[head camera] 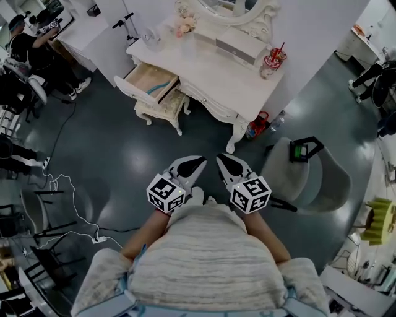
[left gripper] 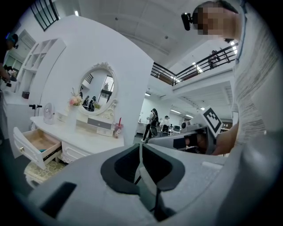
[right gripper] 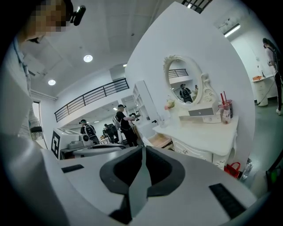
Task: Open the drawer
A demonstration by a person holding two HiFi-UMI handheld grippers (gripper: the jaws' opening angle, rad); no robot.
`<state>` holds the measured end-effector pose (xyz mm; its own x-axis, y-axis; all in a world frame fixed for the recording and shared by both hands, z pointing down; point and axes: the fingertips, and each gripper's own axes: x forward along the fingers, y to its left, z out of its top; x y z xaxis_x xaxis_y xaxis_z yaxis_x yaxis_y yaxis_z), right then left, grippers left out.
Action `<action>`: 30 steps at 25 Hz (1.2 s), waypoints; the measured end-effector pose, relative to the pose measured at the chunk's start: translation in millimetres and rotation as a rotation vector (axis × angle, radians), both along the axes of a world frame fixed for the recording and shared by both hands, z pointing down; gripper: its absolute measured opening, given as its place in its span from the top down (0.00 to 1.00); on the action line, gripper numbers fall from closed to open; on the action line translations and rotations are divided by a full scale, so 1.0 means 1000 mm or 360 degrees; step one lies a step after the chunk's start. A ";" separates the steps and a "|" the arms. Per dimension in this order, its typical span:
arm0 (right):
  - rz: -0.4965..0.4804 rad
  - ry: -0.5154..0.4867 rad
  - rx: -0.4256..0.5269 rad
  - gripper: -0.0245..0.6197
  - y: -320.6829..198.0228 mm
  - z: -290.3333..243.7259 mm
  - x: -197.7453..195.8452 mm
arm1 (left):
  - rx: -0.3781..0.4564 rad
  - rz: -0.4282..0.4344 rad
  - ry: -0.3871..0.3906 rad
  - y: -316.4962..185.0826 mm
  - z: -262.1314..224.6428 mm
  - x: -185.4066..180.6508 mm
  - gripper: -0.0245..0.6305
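Head view with both claw views; the person stands on the floor well apart from the white vanity surface [head camera: 213,74].

At the left end of the surface the drawer [head camera: 151,80] stands pulled out, its pale inside open to view, so the task appears to be already done, or nearly so. A cushioned stool [head camera: 162,106] stands on the floor just below the open drawer, partly under the front edge of the surface, probably tucked there to keep the approach free.

The left claw [head camera: 197,162] is held near the person's chest. Its jaws meet along a thin seam with nothing between them, as the left claw view shows. The right claw [head camera: 223,160] is just beside it, jaws likewise together and empty. Both point toward the surface and touch nothing, a carrying posture rather than a reach.

The oval mirror [head camera: 229,9] rises from the back edge. A cup [head camera: 273,62] with a red straw sits at the right edge, clear of the drawer's travel. A grey chair [head camera: 309,176] stands on the floor to the right of the person
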<state>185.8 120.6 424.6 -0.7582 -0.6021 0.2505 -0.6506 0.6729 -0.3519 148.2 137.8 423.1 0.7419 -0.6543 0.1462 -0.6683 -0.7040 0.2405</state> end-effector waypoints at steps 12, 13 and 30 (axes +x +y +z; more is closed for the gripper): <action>0.0082 0.0046 -0.0088 0.95 -0.074 0.028 -0.050 | -0.0055 -0.0005 -0.0009 -0.061 0.014 -0.062 0.94; 0.0100 0.0057 -0.0092 0.95 -0.083 0.032 -0.054 | -0.0061 0.0005 -0.0013 -0.069 0.016 -0.068 0.94; 0.0465 0.0081 -0.0268 0.95 -0.200 0.088 -0.110 | -0.0132 0.0206 -0.0039 -0.170 0.046 -0.143 0.94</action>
<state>76.3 -79.0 512.7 -0.5435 -0.7391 0.3979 -0.8270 0.3905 -0.4044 5.5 -32.6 469.2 0.8147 -0.5386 0.2147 -0.5797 -0.7629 0.2862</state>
